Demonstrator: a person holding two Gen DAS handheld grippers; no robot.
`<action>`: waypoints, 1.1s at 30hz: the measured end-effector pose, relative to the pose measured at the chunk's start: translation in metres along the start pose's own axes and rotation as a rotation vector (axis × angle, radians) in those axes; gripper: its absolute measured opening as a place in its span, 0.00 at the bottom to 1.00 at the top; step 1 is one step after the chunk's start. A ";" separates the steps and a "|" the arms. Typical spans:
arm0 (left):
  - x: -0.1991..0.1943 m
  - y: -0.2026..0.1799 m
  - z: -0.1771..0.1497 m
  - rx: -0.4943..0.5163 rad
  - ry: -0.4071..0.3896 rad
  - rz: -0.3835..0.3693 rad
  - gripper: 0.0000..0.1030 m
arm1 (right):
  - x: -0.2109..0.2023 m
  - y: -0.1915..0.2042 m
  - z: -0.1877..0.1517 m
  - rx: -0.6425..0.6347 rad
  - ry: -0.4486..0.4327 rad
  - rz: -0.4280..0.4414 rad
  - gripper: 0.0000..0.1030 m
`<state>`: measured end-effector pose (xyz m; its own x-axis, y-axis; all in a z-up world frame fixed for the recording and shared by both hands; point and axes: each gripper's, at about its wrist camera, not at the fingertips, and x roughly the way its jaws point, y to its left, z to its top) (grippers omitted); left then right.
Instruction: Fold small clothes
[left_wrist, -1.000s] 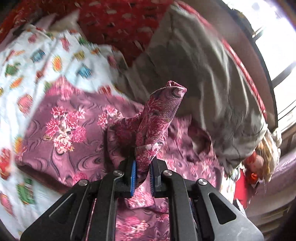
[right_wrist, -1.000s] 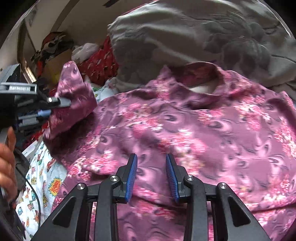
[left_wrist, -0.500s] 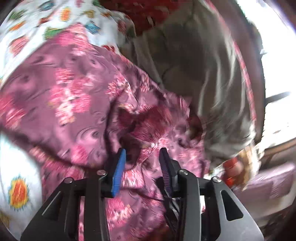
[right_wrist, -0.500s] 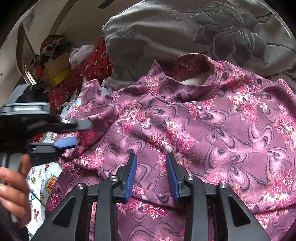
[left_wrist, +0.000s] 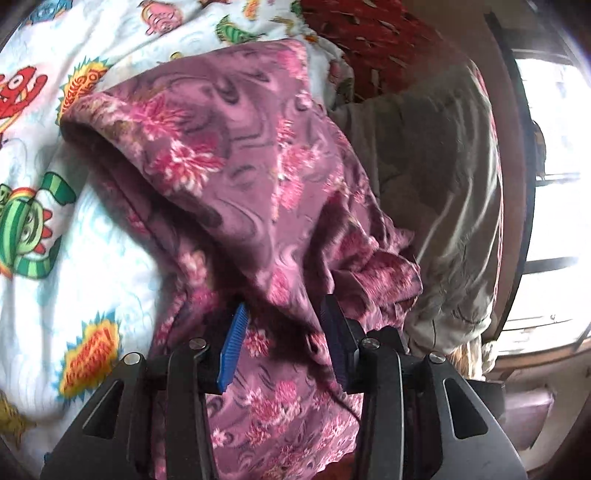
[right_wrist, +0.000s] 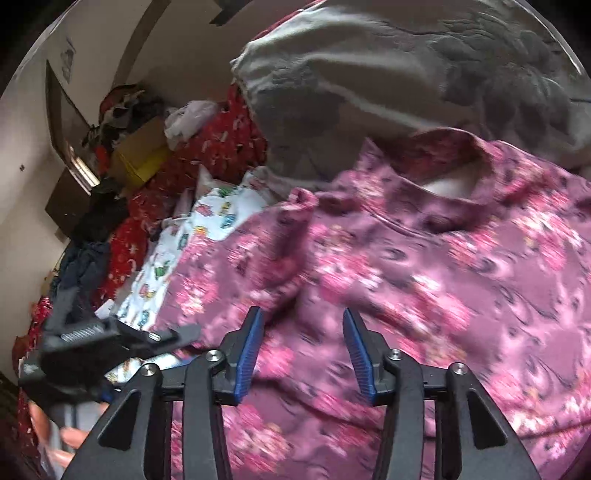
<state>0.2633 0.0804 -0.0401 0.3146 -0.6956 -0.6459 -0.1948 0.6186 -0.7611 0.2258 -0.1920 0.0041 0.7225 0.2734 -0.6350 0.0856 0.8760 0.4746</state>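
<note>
- Purple floral top (right_wrist: 424, 280) lies spread over the cartoon-print sheet (left_wrist: 40, 221), front side up; neckline (right_wrist: 447, 184) at the far end, close against the grey embossed blanket (right_wrist: 406, 74).
- Left wrist view: the garment's left side is doubled over onto its body. The fold edge forms a dark open pocket (left_wrist: 110, 162) on the left, with the sheet just beside it.
- Left gripper (left_wrist: 284, 339): jaws spread apart, blue pads on either side of a ridge of the purple fabric. Cloth sits in the gap, but the pads are not pinching it.
- Right gripper (right_wrist: 303, 350): jaws likewise wide apart, hovering over the near middle of the top. Cannot tell whether the tips touch the fabric; nothing is clamped.
- Right wrist view, near left: the left gripper (right_wrist: 110, 343) shows as a blurred black body at the garment's left edge, with the person's fingers (right_wrist: 74, 439) just below it.
- Grey blanket bunched on the far right in the left wrist view (left_wrist: 424, 177), its lower edge touching the top's crumpled corner.
- Red patterned cloth (right_wrist: 218, 144) lies beyond the sheet on the far left. A yellow cardboard box (right_wrist: 140, 158) and a heap of mixed clothes (right_wrist: 122, 107) sit further back against the wall.
- Bright window with dark bars (left_wrist: 554, 184) at the far right of the left wrist view.
- Motion blur across both views; fine print detail unreadable.
</note>
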 end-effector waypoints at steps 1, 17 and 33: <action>0.001 0.002 0.002 -0.011 0.002 -0.005 0.38 | 0.004 0.003 0.005 0.003 0.003 0.003 0.47; 0.005 0.002 0.003 -0.021 0.014 -0.008 0.38 | -0.028 -0.074 -0.005 0.232 -0.019 -0.048 0.09; 0.006 -0.004 0.001 0.010 0.013 0.026 0.38 | -0.018 -0.060 0.015 0.068 0.022 -0.047 0.20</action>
<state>0.2666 0.0737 -0.0412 0.2977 -0.6834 -0.6665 -0.1933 0.6406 -0.7432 0.2182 -0.2552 -0.0036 0.7017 0.2418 -0.6702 0.1662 0.8592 0.4839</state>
